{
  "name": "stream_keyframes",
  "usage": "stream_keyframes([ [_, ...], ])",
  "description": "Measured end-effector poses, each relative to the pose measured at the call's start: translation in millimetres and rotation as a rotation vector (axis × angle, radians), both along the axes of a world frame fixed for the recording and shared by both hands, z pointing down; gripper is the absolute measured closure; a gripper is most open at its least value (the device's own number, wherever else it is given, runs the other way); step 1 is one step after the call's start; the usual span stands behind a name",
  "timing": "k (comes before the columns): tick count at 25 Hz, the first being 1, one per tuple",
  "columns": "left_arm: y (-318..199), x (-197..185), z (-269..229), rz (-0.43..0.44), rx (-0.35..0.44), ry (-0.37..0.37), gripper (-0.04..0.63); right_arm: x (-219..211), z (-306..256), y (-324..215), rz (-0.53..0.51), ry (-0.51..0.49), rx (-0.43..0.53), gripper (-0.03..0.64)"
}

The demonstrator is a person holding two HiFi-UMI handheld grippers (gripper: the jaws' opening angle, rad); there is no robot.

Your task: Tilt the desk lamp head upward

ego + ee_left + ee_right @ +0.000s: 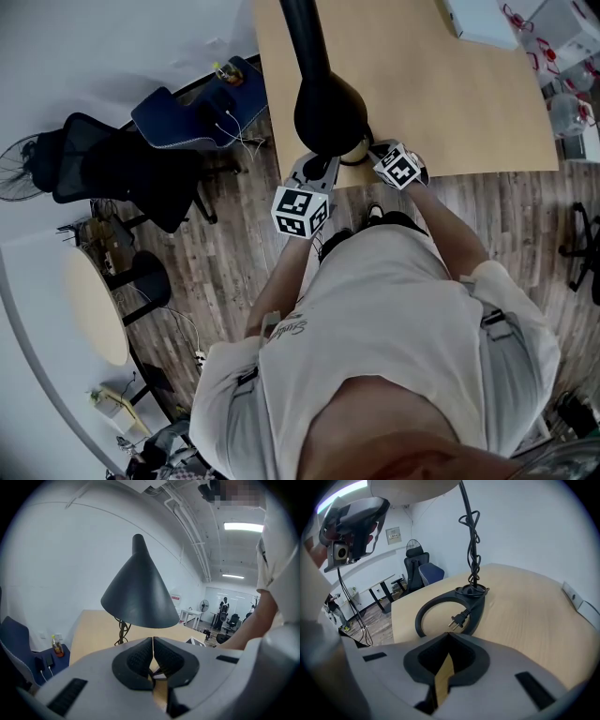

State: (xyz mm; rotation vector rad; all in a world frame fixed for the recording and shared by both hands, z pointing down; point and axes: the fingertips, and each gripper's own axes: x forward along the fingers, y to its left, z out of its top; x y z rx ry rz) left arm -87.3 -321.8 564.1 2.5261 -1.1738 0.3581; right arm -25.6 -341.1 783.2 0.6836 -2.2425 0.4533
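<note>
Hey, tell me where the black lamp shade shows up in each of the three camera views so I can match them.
Head view: the lamp shade is at top centre, seen from above, over the near edge of the desk.
Left gripper view: centre, a dark cone seen from the side.
Right gripper view: only its pale underside, at the top edge, left of centre.
Shared landmark: the tan desk, in all three.

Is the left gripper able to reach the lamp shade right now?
Probably yes: the lamp shade hangs just ahead of the left gripper with nothing between them, though its jaws are together and must open first.
</note>
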Motion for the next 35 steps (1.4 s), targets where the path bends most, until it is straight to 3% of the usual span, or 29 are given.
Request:
stream_keyframes([
  [8,-1.1,-0.7,-6.1,-0.001,0.028,0.019,0.578,-3.7,2.4,-0.7,0.002,-0.004,-0.1,0.621],
  [13,-0.6,5.6,-18.8,-0.001,0.084,0.043,0.58,-1.9,-2.1,-0.7,-0.011,0.037,-0.061,0.621],
  [20,5.4,7.2,-22.3,0.014,0.096,0.009,0.58,-0.8,1.9,0.5,0.027,0.028,-0.062,0.621],
  [35,48.4,9.1,-80.8,0.054,0.174,0.073,0.58,3.4,-1.2,0.7,0.073,0.046,-0.019,0.621],
])
